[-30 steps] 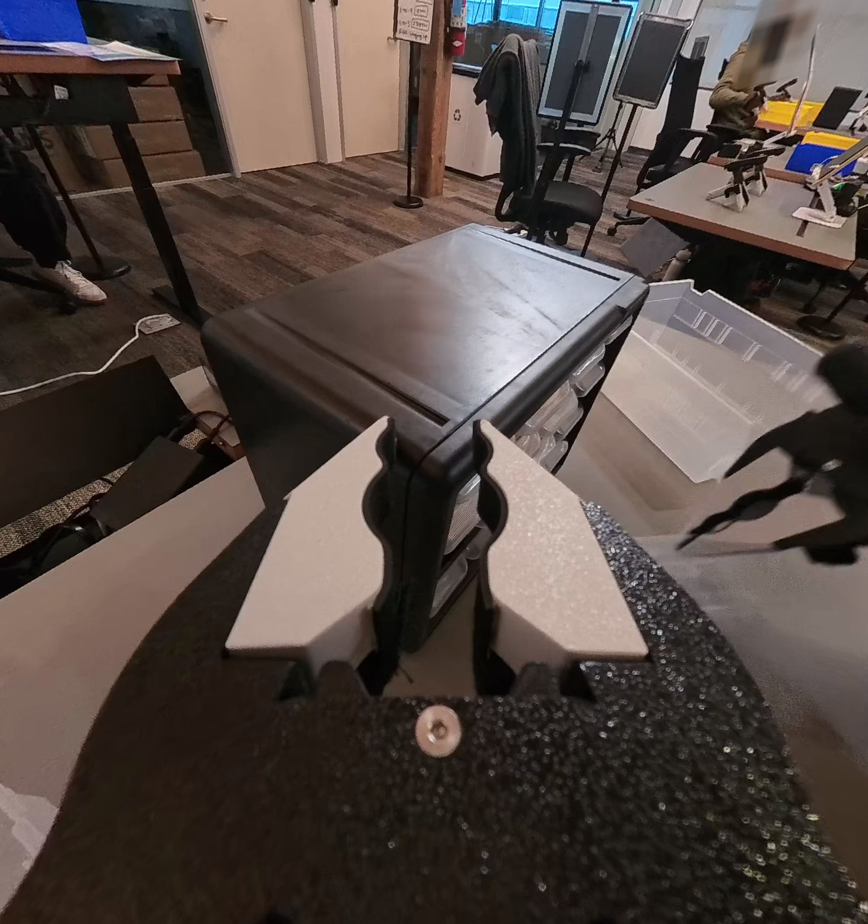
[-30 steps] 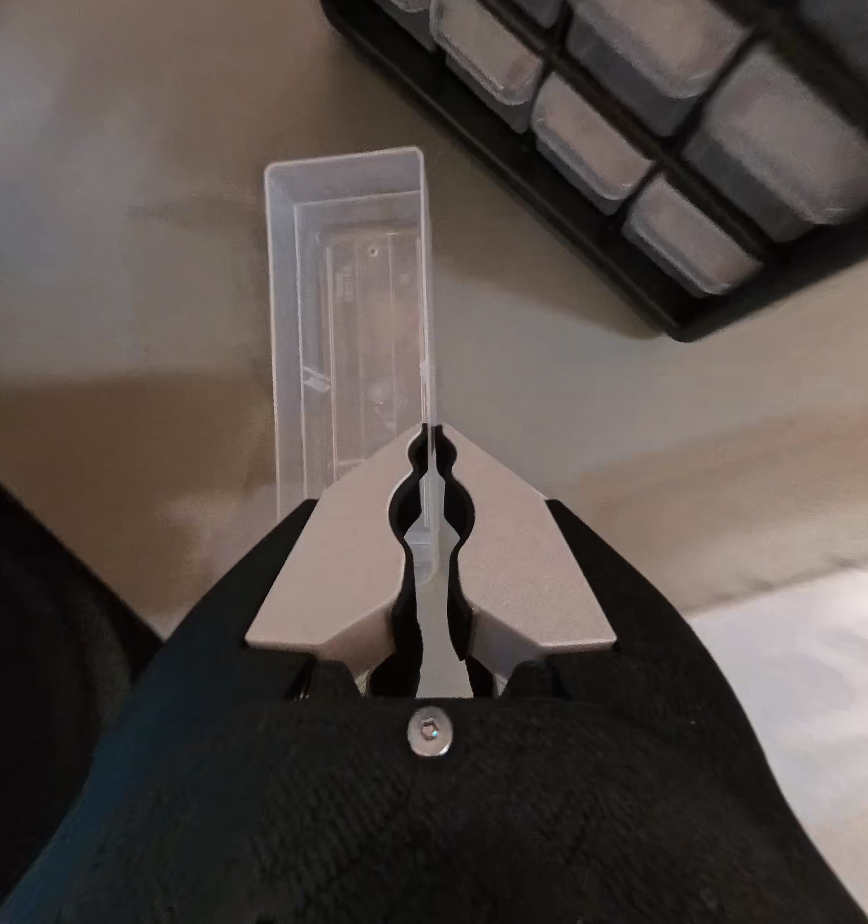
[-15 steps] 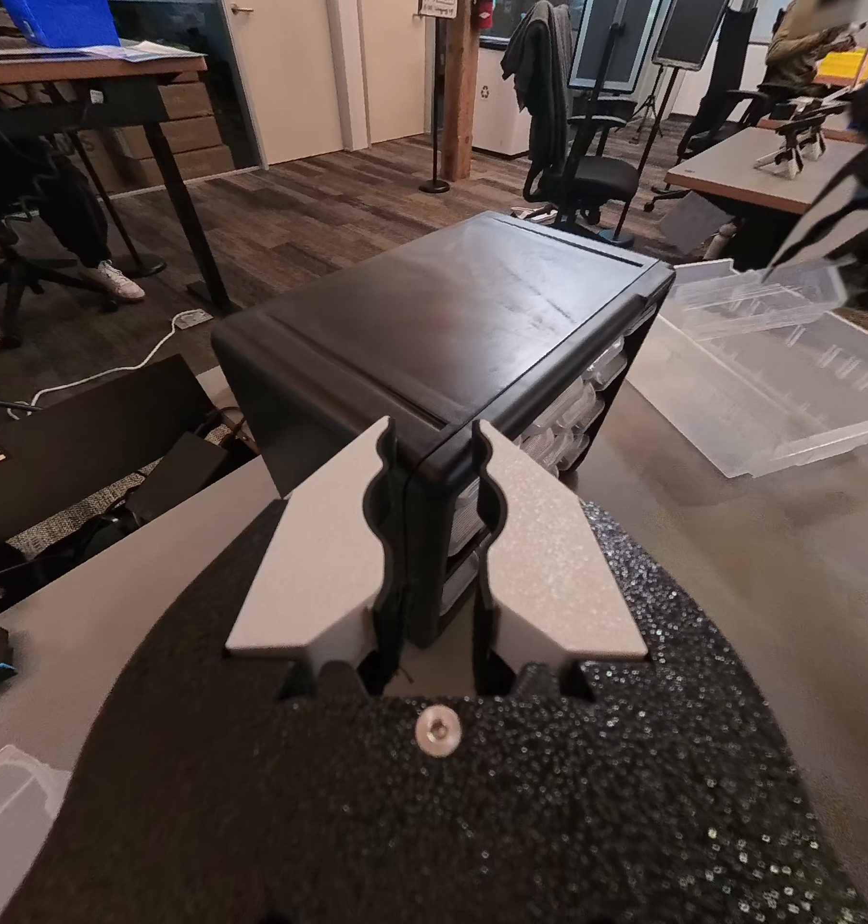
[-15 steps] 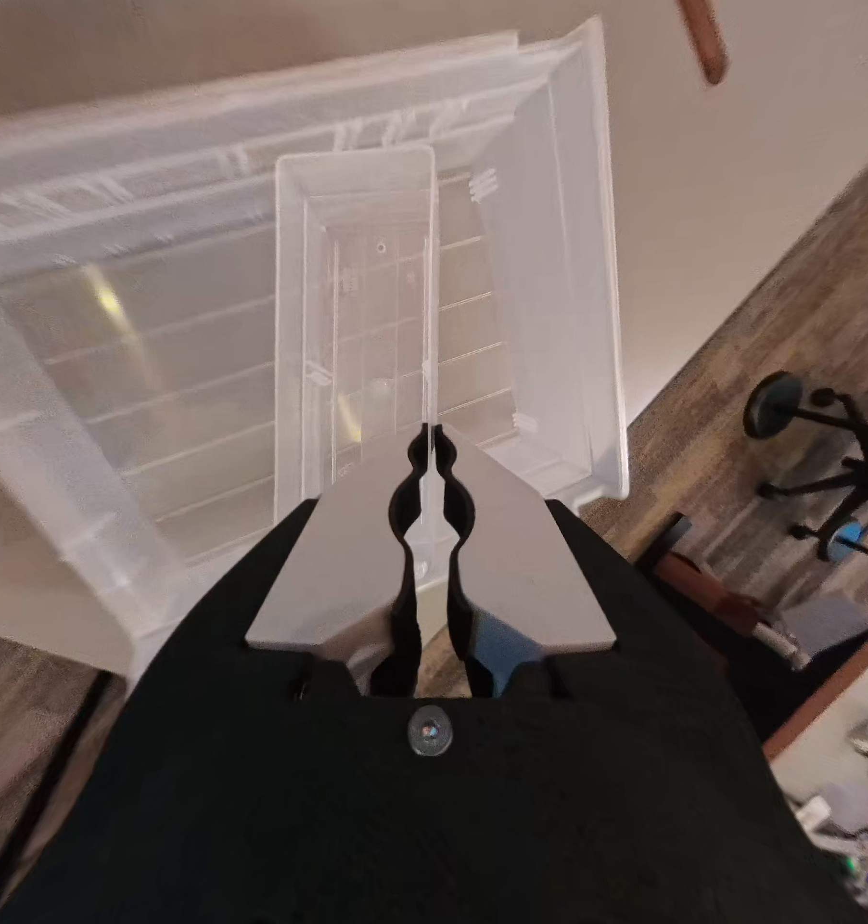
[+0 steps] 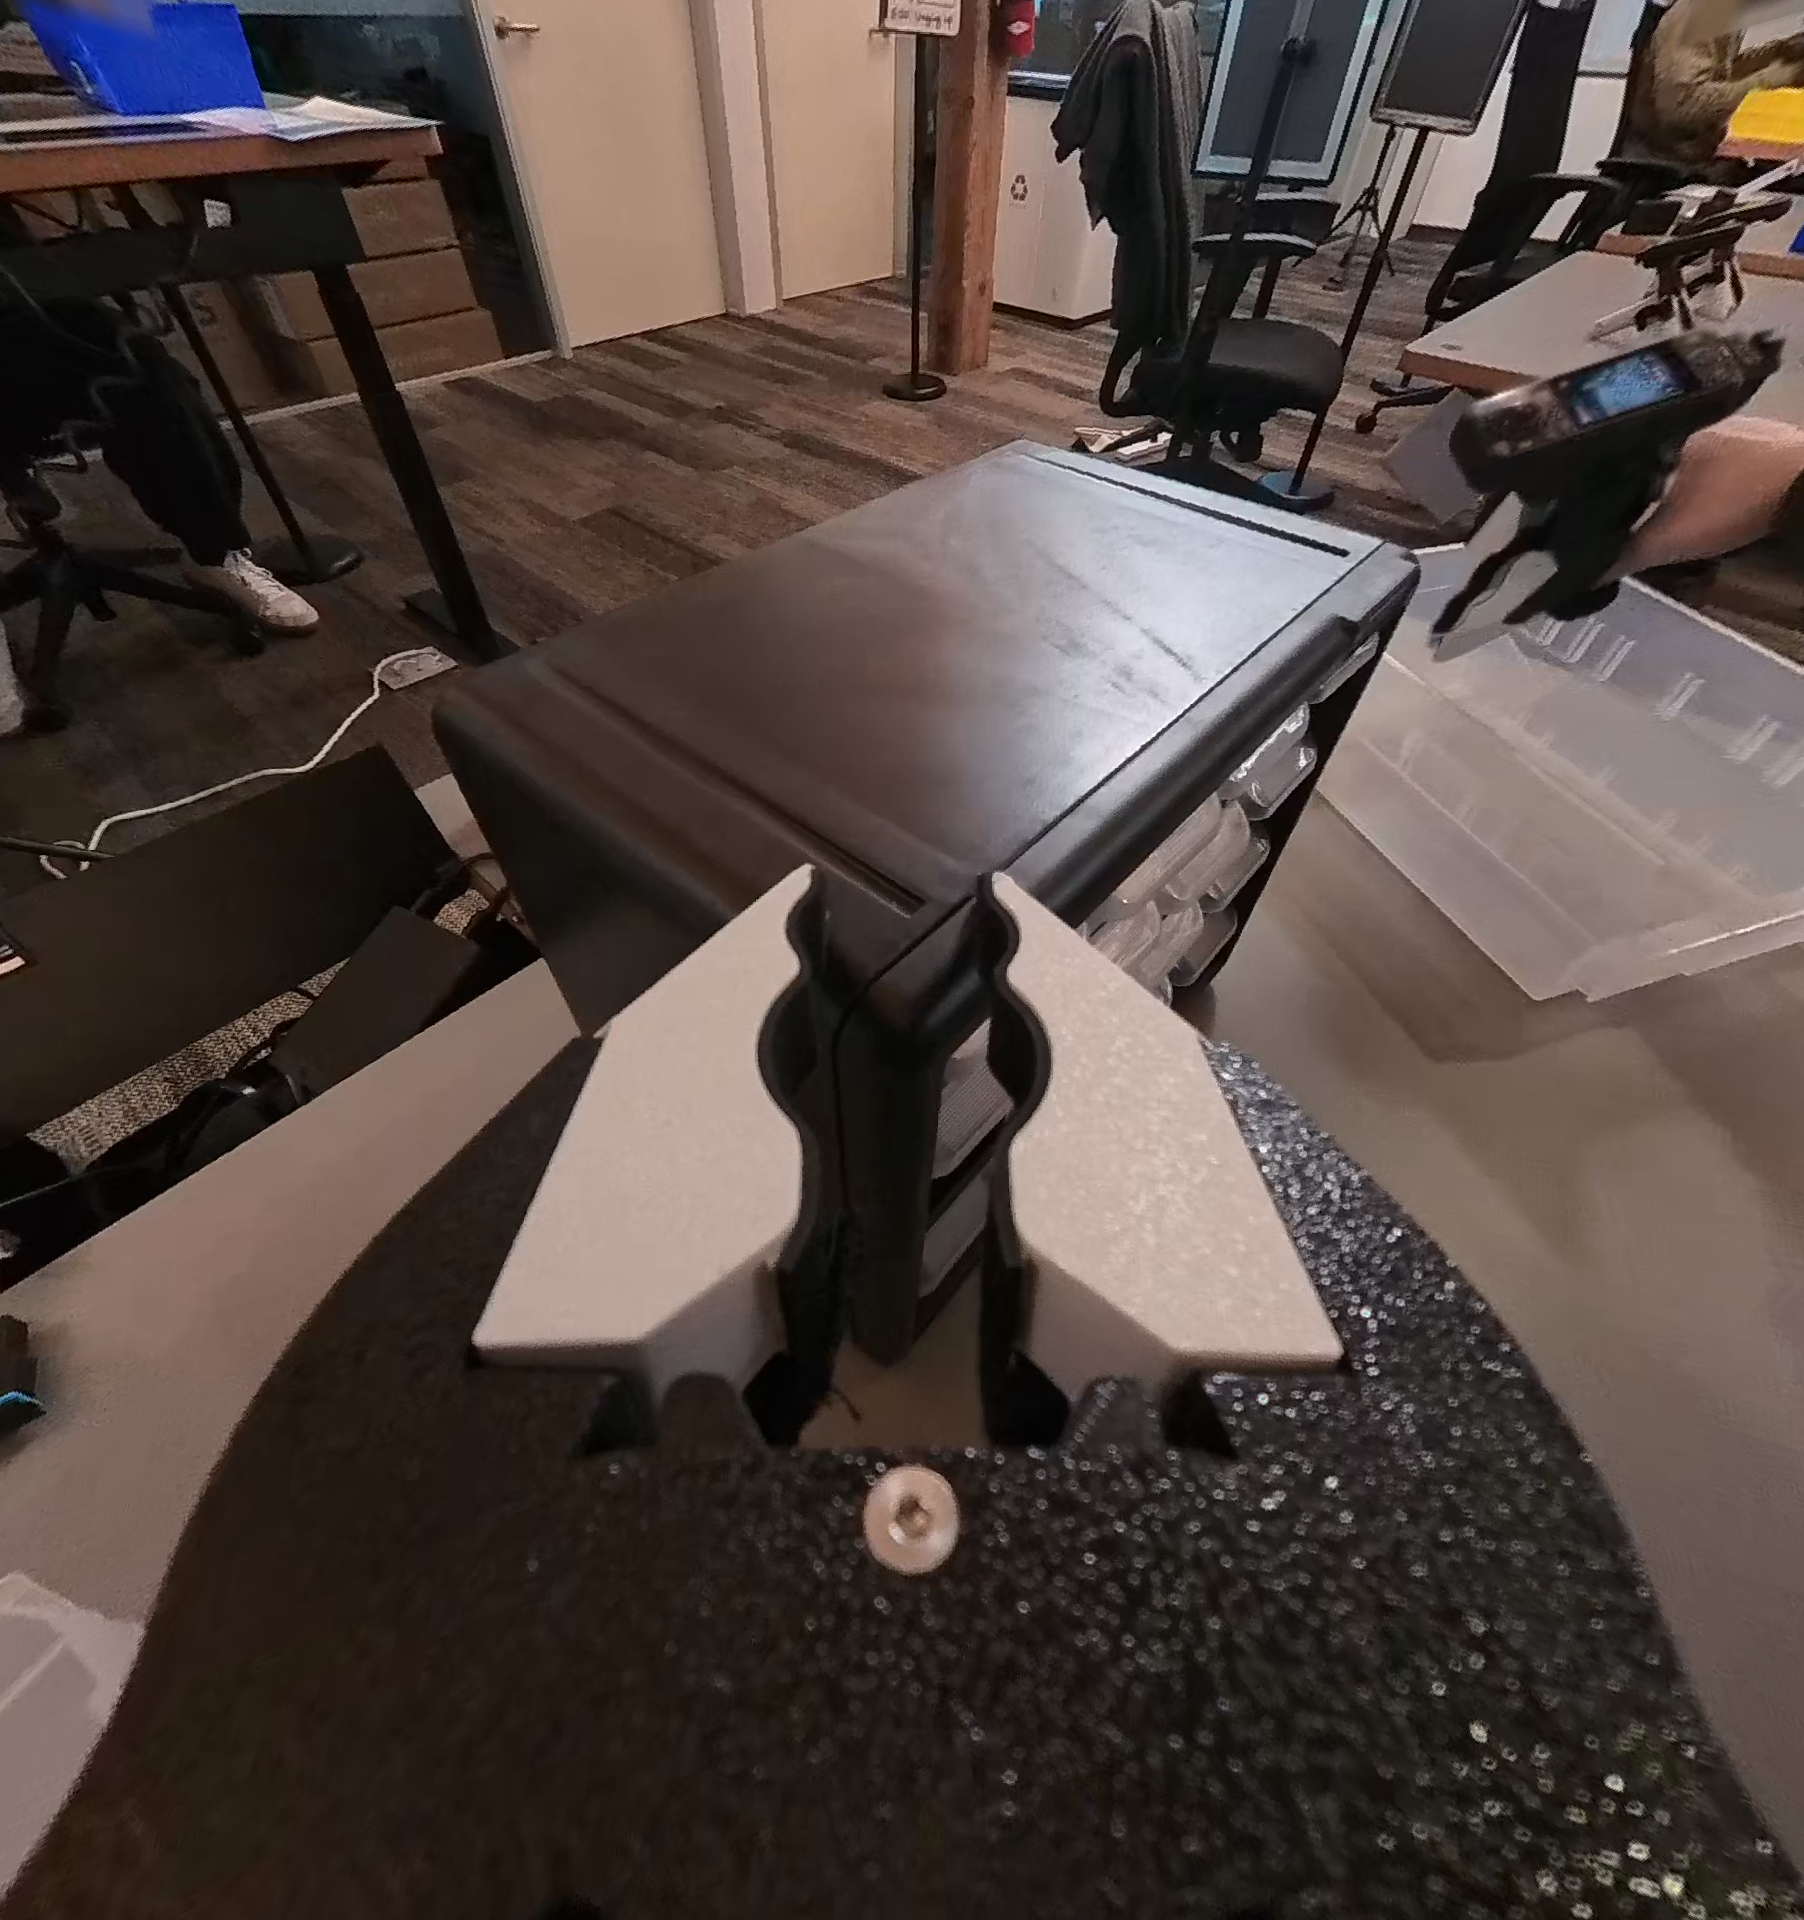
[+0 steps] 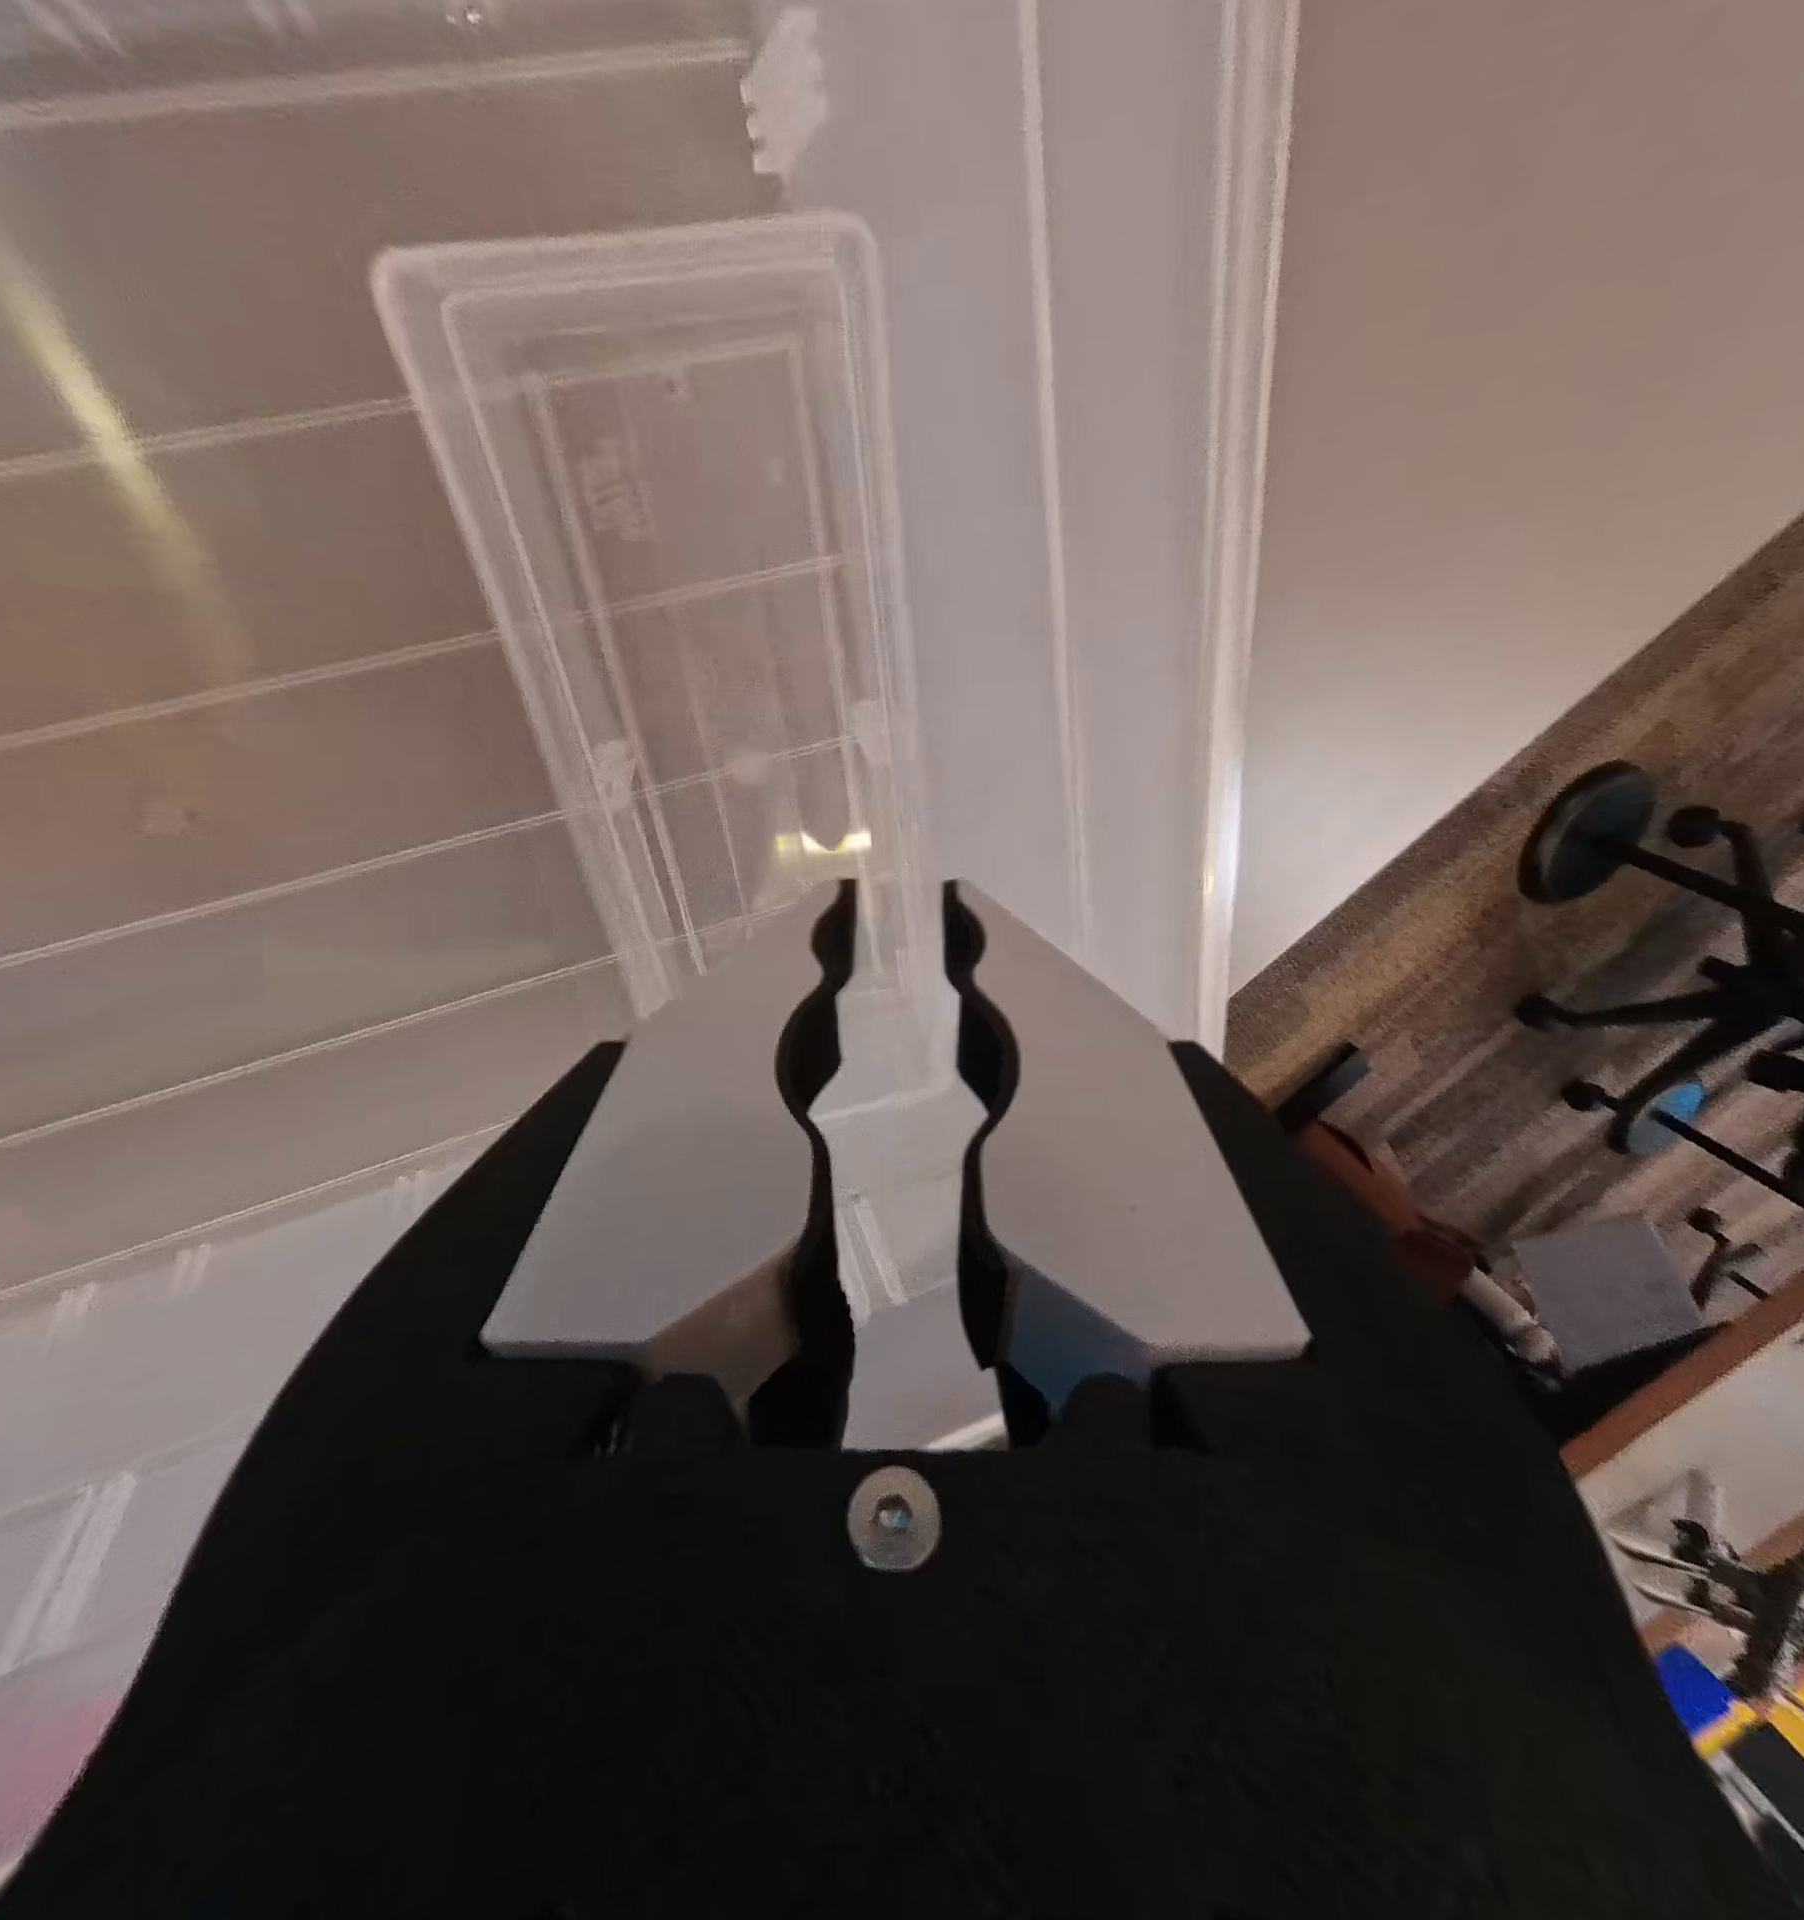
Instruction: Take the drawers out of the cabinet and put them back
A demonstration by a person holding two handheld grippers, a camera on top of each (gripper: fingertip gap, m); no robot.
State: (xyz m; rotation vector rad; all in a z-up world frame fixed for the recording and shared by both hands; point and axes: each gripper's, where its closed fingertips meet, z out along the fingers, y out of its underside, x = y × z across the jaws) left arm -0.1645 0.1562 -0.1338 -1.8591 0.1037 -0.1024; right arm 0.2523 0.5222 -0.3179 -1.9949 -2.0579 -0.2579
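My left gripper (image 5: 903,896) is shut on the near top corner of the black cabinet (image 5: 929,665), which stands on the grey table (image 5: 1500,1195). Several clear drawers (image 5: 1194,878) sit in the cabinet's right face. My right gripper (image 6: 899,885) is open, with its jaws a little apart, above a large clear bin (image 6: 1137,520). One small clear drawer (image 6: 659,582) lies in that bin, and its near wall shows between my fingers. In the left wrist view the right gripper (image 5: 1480,613) hovers over the bin (image 5: 1604,810), held by a hand.
The bin lies on the table to the right of the cabinet. The table edge and wood floor (image 6: 1500,883) lie just beyond the bin. Black boxes (image 5: 181,935) sit at the left, below the table edge. Office chairs (image 5: 1220,343) and desks stand behind.
My right gripper carried the small drawer from beside the cabinet over to the clear bin, then opened and let it go. My left gripper kept its hold on the cabinet.
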